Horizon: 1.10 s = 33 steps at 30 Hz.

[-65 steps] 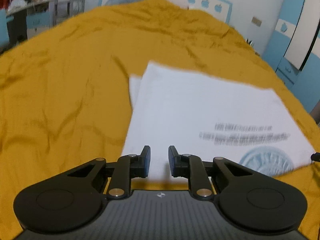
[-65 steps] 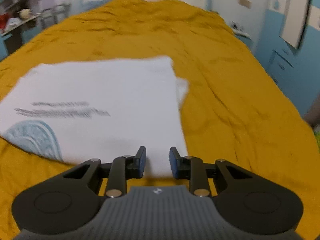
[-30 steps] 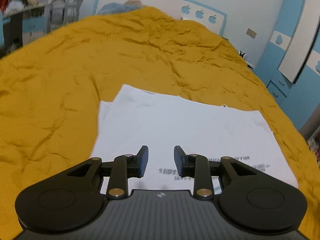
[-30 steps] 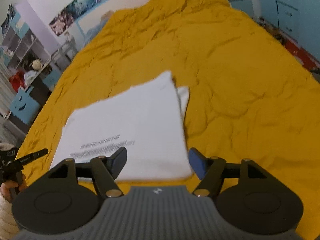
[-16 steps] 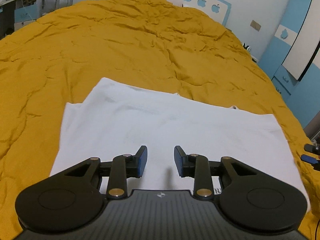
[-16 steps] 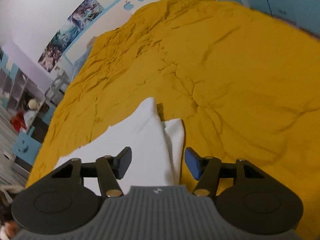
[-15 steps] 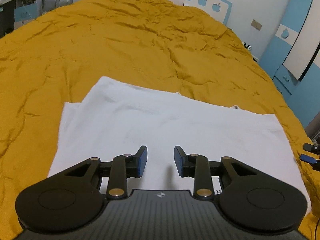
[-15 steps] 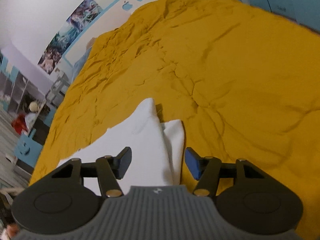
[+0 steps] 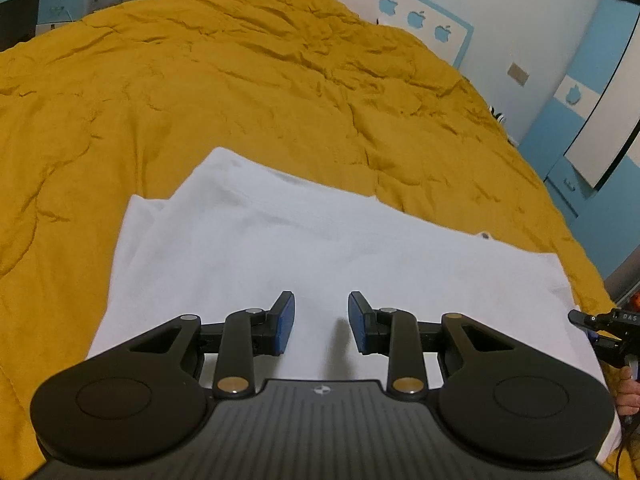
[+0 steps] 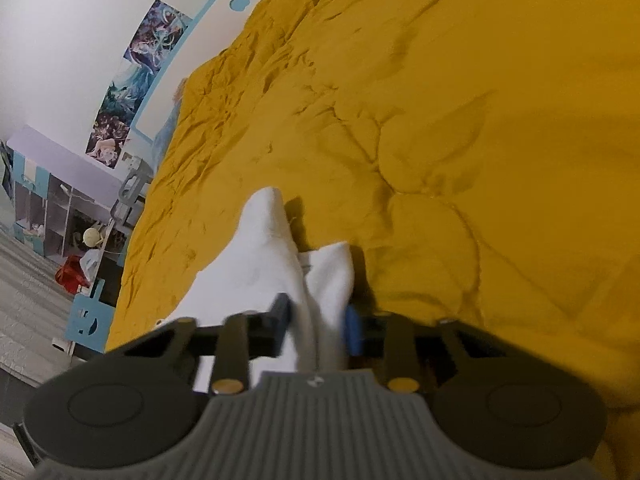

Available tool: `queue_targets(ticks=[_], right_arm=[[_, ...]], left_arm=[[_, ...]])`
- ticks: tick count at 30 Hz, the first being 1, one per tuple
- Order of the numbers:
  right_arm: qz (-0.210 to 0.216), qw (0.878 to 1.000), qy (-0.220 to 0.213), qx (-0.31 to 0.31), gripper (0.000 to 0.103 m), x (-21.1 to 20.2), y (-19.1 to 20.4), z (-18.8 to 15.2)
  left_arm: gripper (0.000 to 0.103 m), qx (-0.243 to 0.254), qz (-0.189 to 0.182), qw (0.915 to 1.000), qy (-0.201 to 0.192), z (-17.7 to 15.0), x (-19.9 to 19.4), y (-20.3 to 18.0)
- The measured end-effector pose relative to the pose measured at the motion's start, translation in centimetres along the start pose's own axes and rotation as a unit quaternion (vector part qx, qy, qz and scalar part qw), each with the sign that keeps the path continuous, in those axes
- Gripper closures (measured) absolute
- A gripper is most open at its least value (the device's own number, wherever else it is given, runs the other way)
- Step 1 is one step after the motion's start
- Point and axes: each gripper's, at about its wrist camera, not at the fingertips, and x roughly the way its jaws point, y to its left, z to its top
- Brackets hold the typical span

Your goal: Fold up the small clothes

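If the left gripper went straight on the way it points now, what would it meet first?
Probably the white shirt: the left gripper is open and angled down over the cloth, nothing between its fingers. Past the shirt's far edge lies only the yellow bedspread. Its height above the cloth is unclear.

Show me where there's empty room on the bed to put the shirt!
Bare yellow quilted bedspread stretches beyond the white cotton T-shirt toward the headboard, and along its left side. It is crowded at the shirt's right edge, where the right hand-held gripper pinches it.
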Motion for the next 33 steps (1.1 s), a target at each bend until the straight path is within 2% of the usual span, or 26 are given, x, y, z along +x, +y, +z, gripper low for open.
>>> queue_targets(ticks=[1, 4, 11, 15, 18, 25, 33], right_arm=[[-0.001, 1.0, -0.002, -0.006, 0.095, -0.1, 0.5, 0.1], [-0.013, 0.999, -0.008, -0.038, 0.097, -0.8, 3.0, 0.3], [-0.028, 0.993, -0.006, -0.113, 0.098, -3.1, 12.7, 0.5], [-0.008, 0.992, 0.004, -0.127, 0.098, -2.8, 18.8, -0.3], [0.002, 0.991, 0.023, -0.133, 0.098, -1.1, 23.5, -1.3], [-0.011, 0.987, 0.055, -0.149, 0.099, 5.4, 33.3, -5.7], [-0.03, 0.981, 0.067, -0.181, 0.099, 13.5, 41.5, -12.9]], left_arm=[[0.067, 0.0, -0.001, 1.0, -0.003, 0.1, -0.3, 0.1], [0.067, 0.006, 0.002, 0.9999, -0.014, 0.3, -1.1, 0.4], [0.067, -0.01, 0.013, 0.9993, -0.033, 0.6, -2.8, 2.6], [0.067, -0.017, 0.014, 0.9987, -0.047, 0.4, -4.3, 4.1], [0.066, -0.02, 0.015, 0.9982, -0.055, 0.5, -5.2, 5.2], [0.064, -0.028, 0.039, 0.9968, -0.064, 0.8, -6.7, 8.6], [0.064, -0.088, 0.013, 0.9934, -0.073, 0.6, -7.1, 12.6]])
